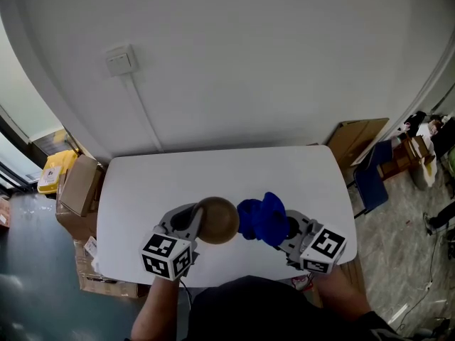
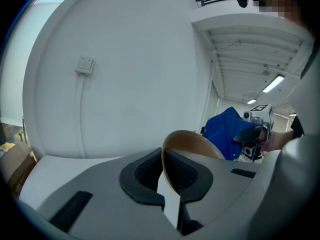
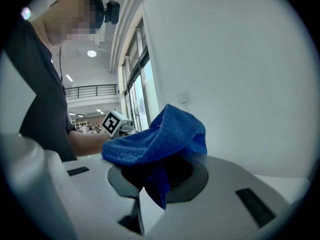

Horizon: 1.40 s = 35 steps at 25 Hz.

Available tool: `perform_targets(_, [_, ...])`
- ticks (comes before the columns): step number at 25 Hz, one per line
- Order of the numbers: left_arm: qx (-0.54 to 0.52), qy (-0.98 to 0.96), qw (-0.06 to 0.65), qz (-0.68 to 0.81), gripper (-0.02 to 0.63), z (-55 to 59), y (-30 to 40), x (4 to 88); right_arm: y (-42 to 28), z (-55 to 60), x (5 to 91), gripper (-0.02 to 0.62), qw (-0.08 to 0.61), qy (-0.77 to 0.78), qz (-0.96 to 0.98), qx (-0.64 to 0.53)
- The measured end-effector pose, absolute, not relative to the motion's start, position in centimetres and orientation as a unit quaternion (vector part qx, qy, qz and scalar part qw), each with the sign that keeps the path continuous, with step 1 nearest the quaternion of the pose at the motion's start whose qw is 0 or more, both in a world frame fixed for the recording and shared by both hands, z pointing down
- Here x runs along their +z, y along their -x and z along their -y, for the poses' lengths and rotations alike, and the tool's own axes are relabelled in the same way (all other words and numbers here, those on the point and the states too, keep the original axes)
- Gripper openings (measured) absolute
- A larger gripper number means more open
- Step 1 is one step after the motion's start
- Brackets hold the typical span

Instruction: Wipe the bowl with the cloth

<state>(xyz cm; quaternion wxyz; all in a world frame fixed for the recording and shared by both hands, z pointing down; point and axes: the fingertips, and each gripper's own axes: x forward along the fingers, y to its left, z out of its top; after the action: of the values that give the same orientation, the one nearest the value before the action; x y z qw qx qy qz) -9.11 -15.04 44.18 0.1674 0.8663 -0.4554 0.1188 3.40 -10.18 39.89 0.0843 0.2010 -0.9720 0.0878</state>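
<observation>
Status: left tool is clamped on the rim of the brown round bowl, one pad inside the wall and one outside. The bowl hangs off its tips, clear of the white surface, and is tipped so its rounded outside faces up in the head view.

Right tool is pinched shut on a fold of the blue knitted cloth. Most of the cloth is bunched over and ahead of its tips. That wad sits just beside the bowl, on the side away from the left tool. I can't tell if they touch.

My read is that we're at the start of the wipe. Notes for doing it well:
- A rim pinch probably resists twist poorly. Push the wad toward the left tool's pads, not across them, so the bowl doesn't lever out.
- Lead with the wad ahead of the right tool's tips and keep the hard tips off the wall.
- Only a small fold is held. Use short, light strokes, since a long drag could pull the cloth out.
- Roll the left tool to bring up a fresh stretch of wall instead of reaching round with the right.
- The strip under the left tool's pads can't be wiped without a regrip.
- Work low over the surface in case the bowl slips.
</observation>
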Motion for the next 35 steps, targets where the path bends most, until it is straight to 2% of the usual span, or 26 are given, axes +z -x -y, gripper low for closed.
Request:
perform_targets(20, [0.179,-0.816,0.323,0.444,0.020,13.8,6.8,59.9,-6.1,10.3,43.4,0.061,0.108,-0.240,0.956,0.132])
perform_targets(35, [0.237,-0.762,0.373,0.473,0.020,15.7,7.7,68.2,-4.7,12.3,48.8,0.061,0.117,-0.272,0.937,0.187])
